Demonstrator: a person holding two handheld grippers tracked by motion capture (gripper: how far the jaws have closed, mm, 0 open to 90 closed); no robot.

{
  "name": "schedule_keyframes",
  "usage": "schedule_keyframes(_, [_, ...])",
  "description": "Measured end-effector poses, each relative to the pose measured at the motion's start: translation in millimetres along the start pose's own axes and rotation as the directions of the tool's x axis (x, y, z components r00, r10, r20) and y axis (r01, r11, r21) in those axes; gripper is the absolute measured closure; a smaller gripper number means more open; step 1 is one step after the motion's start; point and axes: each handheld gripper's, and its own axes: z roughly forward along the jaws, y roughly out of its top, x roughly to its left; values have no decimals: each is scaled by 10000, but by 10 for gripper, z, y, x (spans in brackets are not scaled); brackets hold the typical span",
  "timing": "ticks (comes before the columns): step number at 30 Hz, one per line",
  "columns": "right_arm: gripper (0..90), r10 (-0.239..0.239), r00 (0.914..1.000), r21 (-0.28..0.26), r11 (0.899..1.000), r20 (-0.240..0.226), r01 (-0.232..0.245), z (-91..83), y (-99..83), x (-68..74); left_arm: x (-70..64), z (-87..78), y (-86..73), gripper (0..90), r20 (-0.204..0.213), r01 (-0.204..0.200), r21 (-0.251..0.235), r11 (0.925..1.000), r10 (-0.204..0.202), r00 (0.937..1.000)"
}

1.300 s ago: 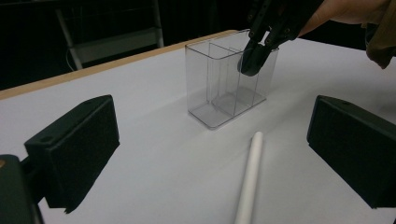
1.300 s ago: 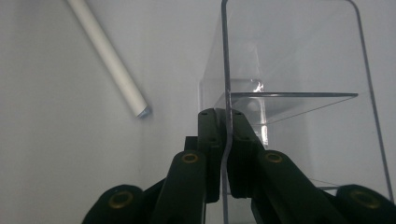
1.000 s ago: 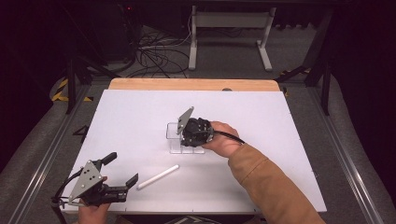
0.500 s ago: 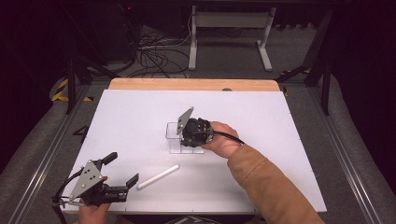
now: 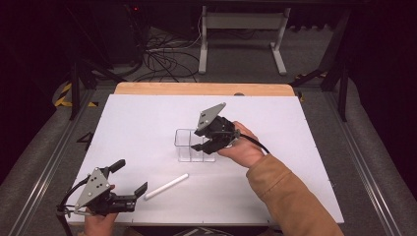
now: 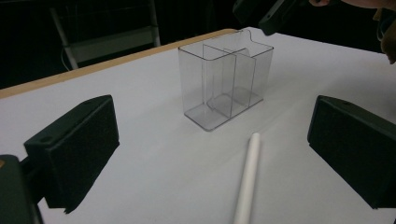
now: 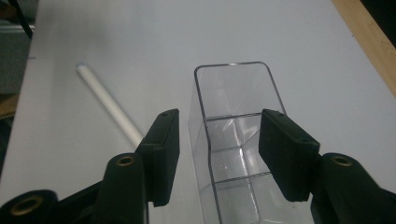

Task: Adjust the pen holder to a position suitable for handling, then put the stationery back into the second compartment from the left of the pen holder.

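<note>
— White and matte, the table (image 5: pixel 305 162) runs to a pale wooden strip at its far edge, with dark floor, cables and a metal stand beyond. What sits on it?

— A clear plastic organizer (image 5: pixel 193 145) near the middle, a thin-walled upright box with rounded corners, split by partitions into compartments. Its long axis runs roughly left to right in the high view. Nearer the person lies a smooth white tube (image 5: pixel 166 186), a slim cylinder flat on the table, its far end pointing up and to the right toward the organizer.

— And the claws?

— The right gripper (image 5: pixel 206 146) hangs over the organizer's right end, jaws spread: in the right gripper view one pad (image 7: pixel 161 154) is outside the wall and the other over the box, neither visibly pressing on it. The left gripper (image 5: pixel 132 178) sits low at the near left corner, released too, the tube's near end lying between its wide-apart black jaws.

— Any change from a moment ago?

— Hardly. Both grippers, the organizer and the tube lie as they did.
</note>
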Motion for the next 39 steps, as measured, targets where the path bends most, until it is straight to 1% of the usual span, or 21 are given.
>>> schedule_keyframes(2, [470, 205, 9998, -272, 9994, 19, -204, -62, -2, -5, -3, 13, -1, 28, 17, 50, -7, 10000, -50, 10000])
schedule_keyframes(4, [444, 370, 9993, -427, 9984, 78, -366, -100, -4, -1, -4, 19, 4, 28, 29, -17, -8, 10000, 17, 10000])
schedule_keyframes(10, [384, 527, 9983, -801, 9955, 255, -505, -164, -17, 16, -8, 39, 7, 28, 104, -88, 11, 10000, 88, 9999])
schedule_keyframes(13, [335, 563, 9977, -1200, 9915, 385, -513, -224, -32, 47, 1, 40, 12, 26, 122, -95, 24, 10000, 95, 9999])
schedule_keyframes(15, [297, 640, 9968, -1525, 9867, 489, -558, -282, -52, 72, 6, 44, 17, 24, 151, -63, 49, 10000, 63, 9999])
schedule_keyframes(18, [235, 915, 9939, -2109, 9745, 616, -767, -391, -103, 113, 7, 53, 29, 23, 173, -60, 121, 9999, 58, 9998])
schedule_keyframes(20, [185, 1074, 9912, -2533, 9637, 773, -847, -475, -151, 152, 5, 58, 45, 24, 189, -106, 207, 9997, 102, 9998])
schedule_keyframes(21, [164, 1112, 9905, -2667, 9599, 812, -859, -502, -169, 164, 2, 63, 51, 24, 189, -120, 197, 9997, 116, 9998])
schedule_keyframes(24, [95, 1447, 9847, -3156, 9428, 968, -1075, -602, -262, 225, -12, 72, 70, 20, 236, -105, 267, 9996, 99, 9997])
schedule_keyframes(26, [55, 1671, 9796, -3394, 9329, 1114, -1205, -656, -340, 279, -17, 75, 93, 16, 246, -210, 262, 9994, 204, 9995])
schedule_keyframes(27, [42, 1807, 9767, -3527, 9267, 1156, -1297, -686, -384, 309, -22, 79, 104, 15, 279, -189, 279, 9994, 181, 9994])
schedule_keyframes(28, [34, 1915, 9739, -3713, 9188, 1219, -1342, -714, -434, 342, -19, 80, 117, 11, 297, -267, 287, 9992, 259, 9992])
schedule_keyframes(29, [28, 1999, 9713, -3873, 9118, 1287, -1363, -741, -490, 374, -29, 82, 123, 8, 396, -136, 293, 9995, 124, 9991])
schedule_keyframes(31, [17, 2244, 9634, -4120, 8993, 1466, -1468, -791, -634, 446, -31, 87, 145, 3, 547, -119, 328, 9994, 101, 9984])
schedule_keyframes(32, [14, 2353, 9588, -4203, 8949, 1594, -1498, -811, -704, 475, -31, 89, 153, 4, 526, -172, 313, 9994, 155, 9985])
schedule_keyframes(33, [14, 2462, 9546, -4284, 8903, 1678, -1543, -830, -775, 504, -33, 91, 158, 4, 531, -144, 314, 9994, 127, 9985])
schedule_keyframes(34, [14, 2570, 9514, -4327, 8868, 1699, -1623, -845, -828, 525, -35, 95, 165, 4, 564, -77, 338, 9994, 58, 9984])
schedule_keyframes(37, [15, 2908, 9394, -4548, 8718, 1817, -1819, -893, -1041, 624, -31, 101, 189, 5, 677, 26, 363, 9993, -51, 9977])
schedule_keyframes(39, [18, 3092, 9318, -4644, 8645, 1902, -1921, -916, -1170, 699, -19, 104, 207, 9, 732, -31, 414, 9991, 1, 9973])
